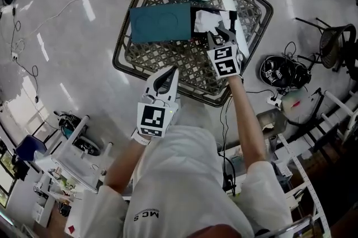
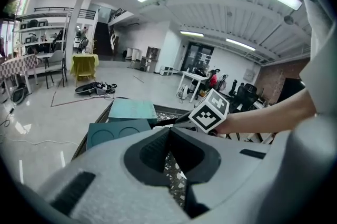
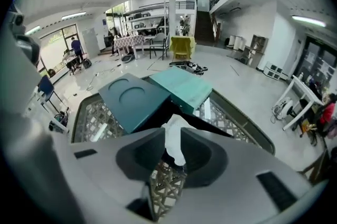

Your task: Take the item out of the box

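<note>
Two jaws of the left gripper (image 1: 170, 72) meet on nothing, hovering over the near rim of the wicker basket (image 1: 124, 36). Further right, a dark teal tray (image 1: 160, 22) lies beside the open black box (image 1: 202, 9). The white item (image 1: 206, 20) sits in that box, its upper fold nipped between the closed jaws of the right gripper (image 3: 172, 136). It looks like crumpled wrap: light, soft and likely to tear or slip, so a deeper bite on its bunched middle seems safer.
</note>
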Available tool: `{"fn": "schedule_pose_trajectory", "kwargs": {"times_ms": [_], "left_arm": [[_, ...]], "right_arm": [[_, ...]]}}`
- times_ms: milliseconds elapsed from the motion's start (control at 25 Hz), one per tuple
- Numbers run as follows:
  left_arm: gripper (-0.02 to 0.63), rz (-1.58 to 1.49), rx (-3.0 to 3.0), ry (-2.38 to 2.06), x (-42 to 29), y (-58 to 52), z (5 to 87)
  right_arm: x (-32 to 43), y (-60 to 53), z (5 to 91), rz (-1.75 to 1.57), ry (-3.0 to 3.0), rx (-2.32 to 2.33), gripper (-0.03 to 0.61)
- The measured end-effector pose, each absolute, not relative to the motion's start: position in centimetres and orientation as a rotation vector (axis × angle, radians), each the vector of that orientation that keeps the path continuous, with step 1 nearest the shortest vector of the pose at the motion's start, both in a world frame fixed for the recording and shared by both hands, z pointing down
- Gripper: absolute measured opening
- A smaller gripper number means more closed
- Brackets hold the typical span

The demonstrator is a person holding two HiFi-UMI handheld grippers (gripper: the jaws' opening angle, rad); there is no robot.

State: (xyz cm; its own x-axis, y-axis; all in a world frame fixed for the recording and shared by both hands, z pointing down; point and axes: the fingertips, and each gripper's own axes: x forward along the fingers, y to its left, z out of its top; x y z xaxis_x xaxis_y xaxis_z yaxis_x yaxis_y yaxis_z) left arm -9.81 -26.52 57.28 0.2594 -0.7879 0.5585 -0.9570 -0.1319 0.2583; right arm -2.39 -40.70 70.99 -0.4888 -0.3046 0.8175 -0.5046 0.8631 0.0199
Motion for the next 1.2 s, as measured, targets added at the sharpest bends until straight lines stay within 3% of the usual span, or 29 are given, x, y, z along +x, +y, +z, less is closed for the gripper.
{"fn": "schedule_pose_trajectory", "kwargs": {"times_ms": [600, 840, 1200], "left_arm": [[0.023, 0.42, 1.929, -1.542, -11.9, -27.9, 61.2], [0.023, 0.424, 1.944, -1.536, -12.0, -27.8, 61.2], [0.023, 0.41, 1.961, -1.563, -12.0, -27.5, 59.7]], "right_arm": [[-3.5, -44.0, 79.5, 0.342, -1.906, 0.365, 0.098], [-3.5, -44.3, 79.7, 0.315, -1.889, 0.364, 0.024], [-3.4, -44.2, 76.3, 0.276, -1.952, 0.458, 0.015]]}}
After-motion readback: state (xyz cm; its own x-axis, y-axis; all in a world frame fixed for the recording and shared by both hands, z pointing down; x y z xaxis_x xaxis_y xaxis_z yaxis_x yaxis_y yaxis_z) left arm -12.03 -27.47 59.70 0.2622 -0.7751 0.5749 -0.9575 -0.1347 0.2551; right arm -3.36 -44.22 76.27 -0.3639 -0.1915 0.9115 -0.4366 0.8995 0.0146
